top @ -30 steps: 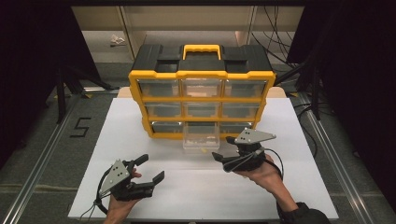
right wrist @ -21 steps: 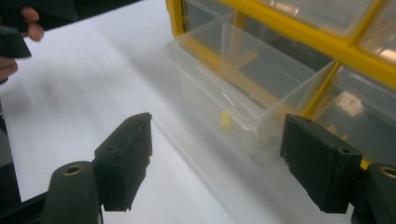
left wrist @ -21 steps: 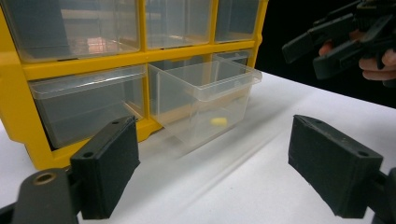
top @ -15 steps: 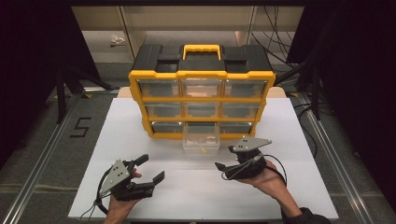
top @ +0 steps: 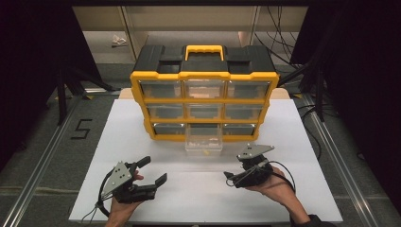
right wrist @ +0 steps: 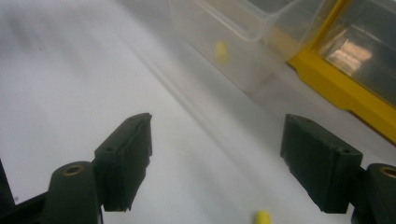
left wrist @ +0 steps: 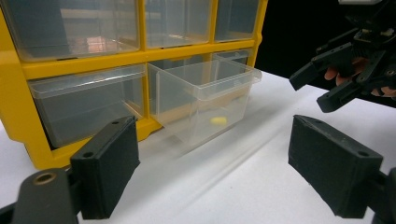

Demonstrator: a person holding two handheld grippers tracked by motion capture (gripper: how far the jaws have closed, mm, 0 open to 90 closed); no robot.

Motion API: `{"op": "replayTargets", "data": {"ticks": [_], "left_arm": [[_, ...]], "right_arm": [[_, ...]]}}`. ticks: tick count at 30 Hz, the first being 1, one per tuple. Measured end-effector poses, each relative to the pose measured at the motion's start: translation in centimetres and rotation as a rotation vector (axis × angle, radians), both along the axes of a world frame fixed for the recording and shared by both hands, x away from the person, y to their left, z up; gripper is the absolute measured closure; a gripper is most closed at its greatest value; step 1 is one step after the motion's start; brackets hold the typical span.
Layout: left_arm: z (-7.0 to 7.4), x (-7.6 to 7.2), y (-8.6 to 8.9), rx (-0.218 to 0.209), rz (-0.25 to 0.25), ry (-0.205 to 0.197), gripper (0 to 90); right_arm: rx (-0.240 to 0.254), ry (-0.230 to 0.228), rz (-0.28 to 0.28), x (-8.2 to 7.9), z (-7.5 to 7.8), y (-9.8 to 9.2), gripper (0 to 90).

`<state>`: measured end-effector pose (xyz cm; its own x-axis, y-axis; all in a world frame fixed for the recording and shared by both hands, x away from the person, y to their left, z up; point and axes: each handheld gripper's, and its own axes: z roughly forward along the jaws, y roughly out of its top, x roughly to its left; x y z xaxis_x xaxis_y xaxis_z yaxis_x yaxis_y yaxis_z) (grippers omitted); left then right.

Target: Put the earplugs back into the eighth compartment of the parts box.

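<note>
— Where do the two grippers sit?

— Low in the high view. The left gripper (top: 152, 171) is at lower left over the white table (top: 118, 137), jaws spread wide and holding nothing. The right gripper (top: 230, 178) is at lower right, just below and right of the pulled-out clear drawer (top: 204, 143); its own view shows the jaws spread, empty too.

— And the drawer?

— It juts from the bottom middle slot of the yellow and black drawer organizer (top: 204, 75), at the centre of the high view. A small yellow piece (left wrist: 217, 120) lies inside it (seen through the clear wall).

— Anything loose on the table?

— Yes, a second small yellow piece (right wrist: 263, 217) at the bottom edge of the right gripper view, on the white surface, lying between the jaws.
</note>
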<state>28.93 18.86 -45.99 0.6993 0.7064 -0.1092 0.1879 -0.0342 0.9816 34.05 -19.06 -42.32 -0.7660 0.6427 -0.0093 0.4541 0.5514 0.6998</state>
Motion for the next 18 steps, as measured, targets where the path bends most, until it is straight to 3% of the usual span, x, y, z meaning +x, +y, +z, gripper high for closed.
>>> {"op": "replayTargets", "data": {"ticks": [11,18], "left_arm": [[0.0,0.0,-0.1,0.007,-0.003,-0.002,16.1],[0.0,-0.1,-0.2,0.013,-0.008,-0.002,16.1]], "right_arm": [[-0.122,0.061,-0.007,0.1,-1.2,-0.9,29.2],[-0.159,0.102,-0.041,0.1,-2.2,-2.7,36.9]]}}
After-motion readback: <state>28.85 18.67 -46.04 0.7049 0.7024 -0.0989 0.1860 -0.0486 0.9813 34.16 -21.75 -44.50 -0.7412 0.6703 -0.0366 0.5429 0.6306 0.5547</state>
